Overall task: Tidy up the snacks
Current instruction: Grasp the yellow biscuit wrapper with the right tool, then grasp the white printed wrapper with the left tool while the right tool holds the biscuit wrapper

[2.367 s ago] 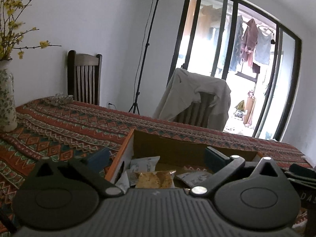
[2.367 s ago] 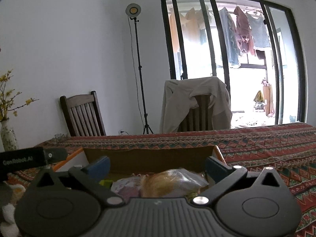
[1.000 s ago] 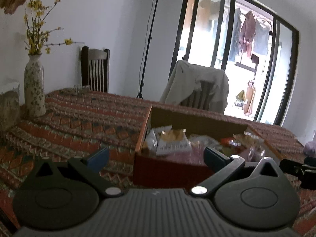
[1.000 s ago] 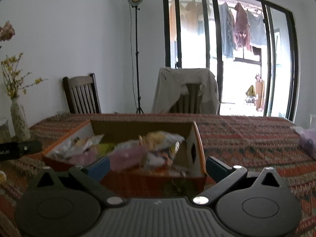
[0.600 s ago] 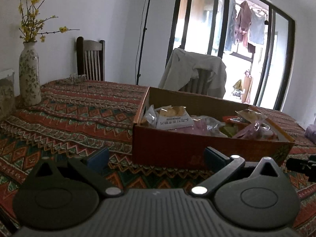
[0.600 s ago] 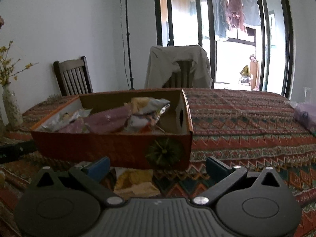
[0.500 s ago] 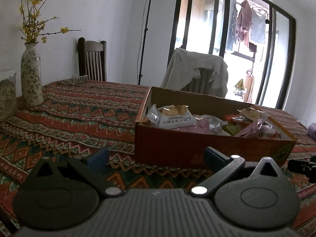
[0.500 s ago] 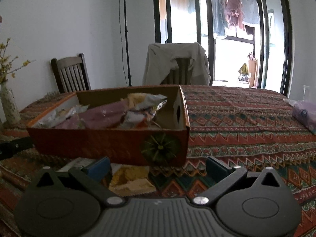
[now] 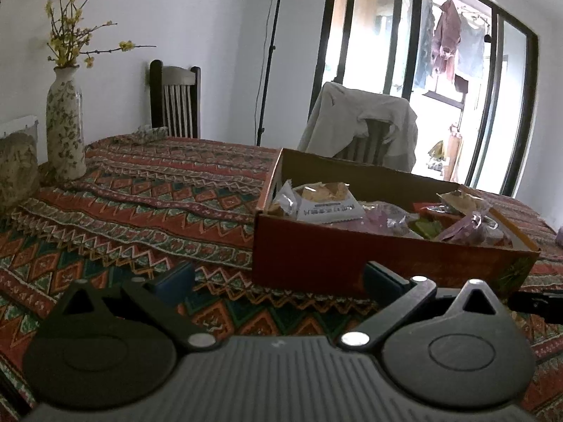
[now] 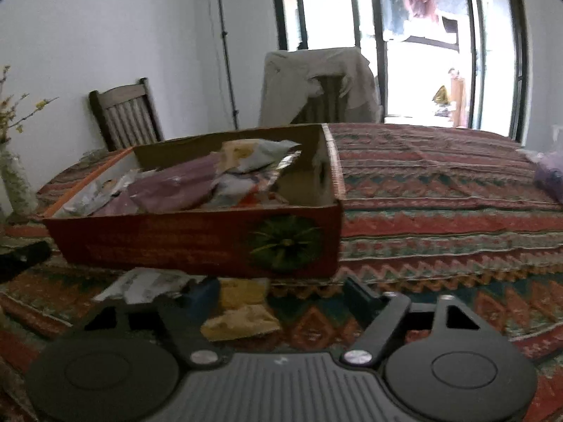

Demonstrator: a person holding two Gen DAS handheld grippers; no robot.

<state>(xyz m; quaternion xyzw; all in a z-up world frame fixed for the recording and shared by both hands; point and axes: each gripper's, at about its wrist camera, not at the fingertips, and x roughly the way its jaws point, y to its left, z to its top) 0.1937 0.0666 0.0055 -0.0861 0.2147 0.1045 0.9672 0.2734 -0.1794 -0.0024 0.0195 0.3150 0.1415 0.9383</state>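
Two snack packets, a pale one (image 10: 146, 283) and a yellow one (image 10: 242, 307), lie on the table just in front of the box (image 10: 197, 235), nearer its left end. Both the left gripper (image 9: 278, 274) and right gripper (image 10: 281, 292) have jaws spread, holding nothing. The right one's left finger overlaps the yellow packet, so closing now could just shove or crush it, I reckon.

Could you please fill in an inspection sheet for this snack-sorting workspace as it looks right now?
Surface: table under a patterned red cloth.
Job's things: open red cardboard box holding many snack packets; a yellow snack packet and a white packet lie on the cloth in front of it.
Clutter: flowered vase with yellow twigs at the far left; purple bag at the right edge.
Grippers: left tongs open, empty; right tongs open, over the yellow packet, not gripping.
Cables: one runs down the light stand.
Surroundings: wooden chair, chair draped with a jacket, glass doors, hanging laundry.
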